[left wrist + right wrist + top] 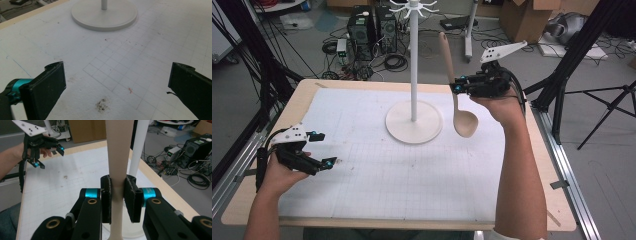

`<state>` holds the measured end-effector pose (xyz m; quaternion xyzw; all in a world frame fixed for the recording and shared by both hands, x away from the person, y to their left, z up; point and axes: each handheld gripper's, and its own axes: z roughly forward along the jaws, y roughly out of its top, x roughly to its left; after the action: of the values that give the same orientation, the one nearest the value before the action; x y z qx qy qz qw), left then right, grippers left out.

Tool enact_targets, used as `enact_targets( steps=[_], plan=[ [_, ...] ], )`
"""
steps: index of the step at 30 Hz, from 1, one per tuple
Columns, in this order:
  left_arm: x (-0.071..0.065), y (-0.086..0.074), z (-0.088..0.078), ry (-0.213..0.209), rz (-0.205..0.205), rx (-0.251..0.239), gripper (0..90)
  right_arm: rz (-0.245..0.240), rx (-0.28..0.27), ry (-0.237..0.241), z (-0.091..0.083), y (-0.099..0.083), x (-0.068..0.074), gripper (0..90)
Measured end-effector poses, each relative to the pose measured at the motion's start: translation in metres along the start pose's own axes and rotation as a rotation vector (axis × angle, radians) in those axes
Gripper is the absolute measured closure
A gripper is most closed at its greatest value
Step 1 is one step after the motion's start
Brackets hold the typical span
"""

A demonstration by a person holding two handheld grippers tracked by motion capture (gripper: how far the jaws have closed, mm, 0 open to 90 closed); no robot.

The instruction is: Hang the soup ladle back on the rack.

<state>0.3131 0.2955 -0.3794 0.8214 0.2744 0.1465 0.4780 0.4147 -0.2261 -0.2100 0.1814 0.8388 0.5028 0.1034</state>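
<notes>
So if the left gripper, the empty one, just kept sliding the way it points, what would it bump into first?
Probably the round base of the white stand. The left gripper has its jaws open and aims across the bare gridded mat toward it, with nothing between, though depth is hard to judge.

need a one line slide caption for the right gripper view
Right gripper clamps the wooden spoon by its handle beside the white stand's pole; open left gripper waits across the table.

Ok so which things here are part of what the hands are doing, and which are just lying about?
In use:
- wooden spoon, clamped in the right gripper, bowl hanging down
- white hook stand on the table mat
- left gripper, jaws open, nothing between them

Just lying about:
- computer towers and cables on the floor
- cardboard box
- black tripod
</notes>
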Motion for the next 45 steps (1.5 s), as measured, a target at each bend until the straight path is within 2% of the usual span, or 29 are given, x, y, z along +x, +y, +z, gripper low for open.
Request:
enact_targets(
  steps=[7, 17, 24, 35, 45],
  plan=[
    [0.003, -0.001, -0.004, 0.007, -0.005, -0.006, 1.6, 0.003, 0.022, -0.008, -0.001, 0.013, -0.011, 77.1],
    [0.002, -0.001, -0.002, 0.004, -0.003, -0.006, 1.6, 0.022, 0.031, -0.027, -0.003, 0.033, -0.029, 77.1],
    [0.004, -0.002, -0.003, 0.006, -0.009, -0.007, 1.6, 0.027, 0.029, -0.022, -0.001, 0.043, -0.037, 77.1],
    [0.003, -0.003, -0.002, 0.004, -0.009, -0.001, 1.6, 0.038, 0.051, -0.016, 0.006, 0.046, -0.043, 77.1],
    [0.004, -0.004, -0.002, 0.007, -0.011, -0.001, 1.6, 0.041, 0.067, 0.01, 0.013, 0.049, -0.048, 77.1]
  ],
)
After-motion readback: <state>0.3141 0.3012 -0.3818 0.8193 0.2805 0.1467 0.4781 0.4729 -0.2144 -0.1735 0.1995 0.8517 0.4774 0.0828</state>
